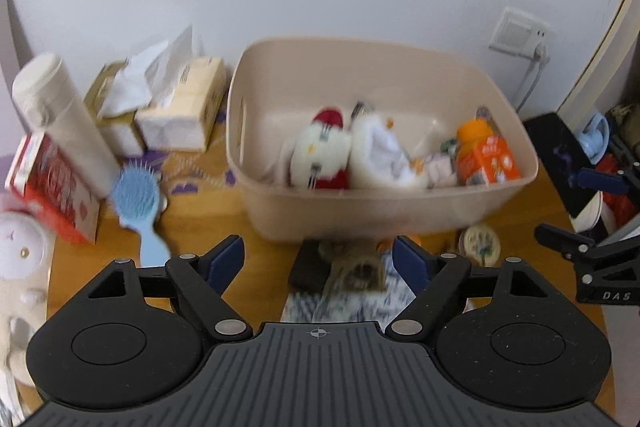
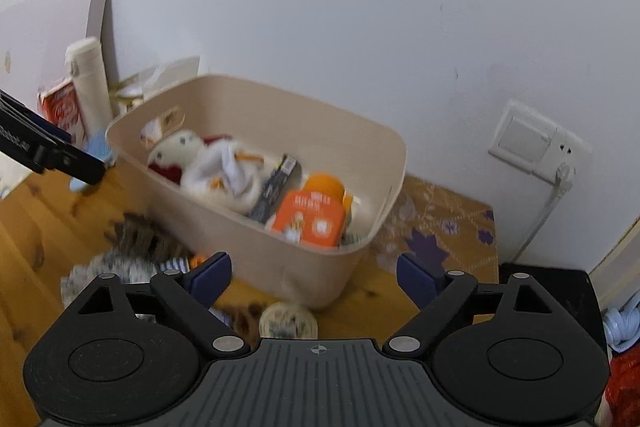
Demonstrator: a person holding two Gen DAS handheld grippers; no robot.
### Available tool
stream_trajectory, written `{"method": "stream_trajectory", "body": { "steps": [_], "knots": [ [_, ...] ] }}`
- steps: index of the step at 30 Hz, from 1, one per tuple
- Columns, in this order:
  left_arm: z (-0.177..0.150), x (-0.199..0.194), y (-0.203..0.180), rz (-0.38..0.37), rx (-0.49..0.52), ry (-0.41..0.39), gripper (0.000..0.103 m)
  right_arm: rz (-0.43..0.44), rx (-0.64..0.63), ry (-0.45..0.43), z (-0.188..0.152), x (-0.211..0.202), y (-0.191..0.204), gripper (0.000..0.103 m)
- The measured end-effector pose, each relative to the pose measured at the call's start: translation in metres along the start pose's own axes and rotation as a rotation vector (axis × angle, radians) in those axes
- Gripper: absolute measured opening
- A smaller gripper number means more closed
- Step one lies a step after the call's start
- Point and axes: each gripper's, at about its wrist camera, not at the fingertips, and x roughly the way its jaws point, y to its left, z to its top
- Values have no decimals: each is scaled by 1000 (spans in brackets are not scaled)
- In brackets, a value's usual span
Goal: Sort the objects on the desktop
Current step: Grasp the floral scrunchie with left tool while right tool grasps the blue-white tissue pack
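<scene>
Though both views are smeared by blur, the beige bin [image 1: 384, 211] fills the middle of the left wrist frame, standing on the wooden table [image 1: 200, 239] against the white wall. Inside it lie a white and red plush toy [image 1: 320, 151], a white cloth bundle [image 1: 384, 151] and an orange packet [image 1: 486, 155]; smaller things between them are too blurred to name.

The left tool [image 1: 319, 259] sits at the bottom centre of its frame with its blue-tipped fingers spread wide and nothing between them. Just beyond it, in front of the bin, lie a dark block [image 1: 310, 269], a brownish item on a grey-white cloth [image 1: 348, 303], and a round tin [image 1: 479, 245]; the tool's body cuts off the cloth's near edge.

At the left of that frame a blue hairbrush [image 1: 138, 203] lies beside a tall white bottle [image 1: 60, 123], a red box [image 1: 52, 191] and tissue packs [image 1: 180, 111]. A pale plush figure [image 1: 20, 267] is cut off at the left edge.

The right tool [image 2: 314, 277] is likewise spread and empty, low in its own frame, with the bin up and to the left of centre. The round tin is partly hidden behind its body. A wall socket [image 2: 536, 143] sits at the right.
</scene>
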Motion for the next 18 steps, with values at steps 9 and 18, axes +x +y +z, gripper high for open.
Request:
{"method": "stream_trajectory", "body": {
  "steps": [9, 18],
  "knots": [
    [-35, 6, 3, 2, 7, 87, 82, 38, 35, 68, -33, -1, 11, 93],
    [-60, 22, 3, -24, -4, 166, 82, 132, 142, 152, -55, 11, 32, 93]
  ]
}}
